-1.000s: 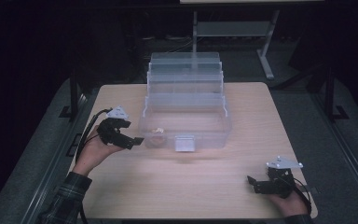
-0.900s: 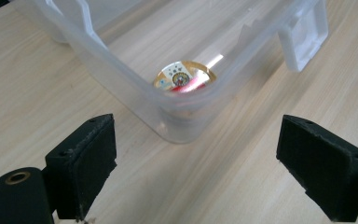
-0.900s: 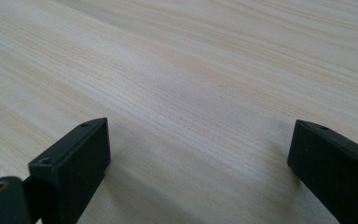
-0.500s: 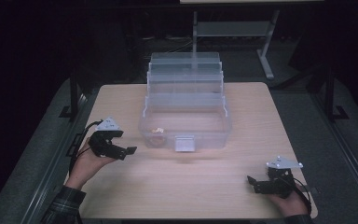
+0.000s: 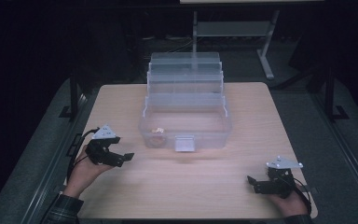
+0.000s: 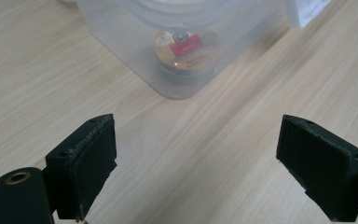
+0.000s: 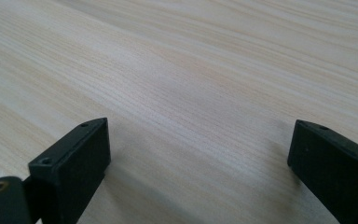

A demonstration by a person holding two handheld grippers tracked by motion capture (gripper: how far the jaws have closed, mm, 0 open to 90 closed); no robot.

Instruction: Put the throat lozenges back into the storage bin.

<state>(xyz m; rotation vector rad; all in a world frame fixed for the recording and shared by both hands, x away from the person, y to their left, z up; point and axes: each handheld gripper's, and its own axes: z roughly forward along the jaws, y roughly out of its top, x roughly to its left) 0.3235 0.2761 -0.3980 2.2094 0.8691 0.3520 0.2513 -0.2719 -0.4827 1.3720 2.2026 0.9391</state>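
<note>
Both grippers empty, jaws apart; small round tin sits inside the clear tiered box.

Your wooden table carries the clear plastic box, its 3 upper tiers stepped back and the bottom compartment open, with a pale latch tab at the front wall. The round tin, bearing a red label, rests in the front-left corner of that bottom compartment, seen through the wall. Your left gripper is held above the left part of the table, near the box's front-left corner, pointing at the tin, jaws wide, holding nothing. Your right gripper sits low at the table's near right, well apart from the box, jaws spread over bare wood.
</note>
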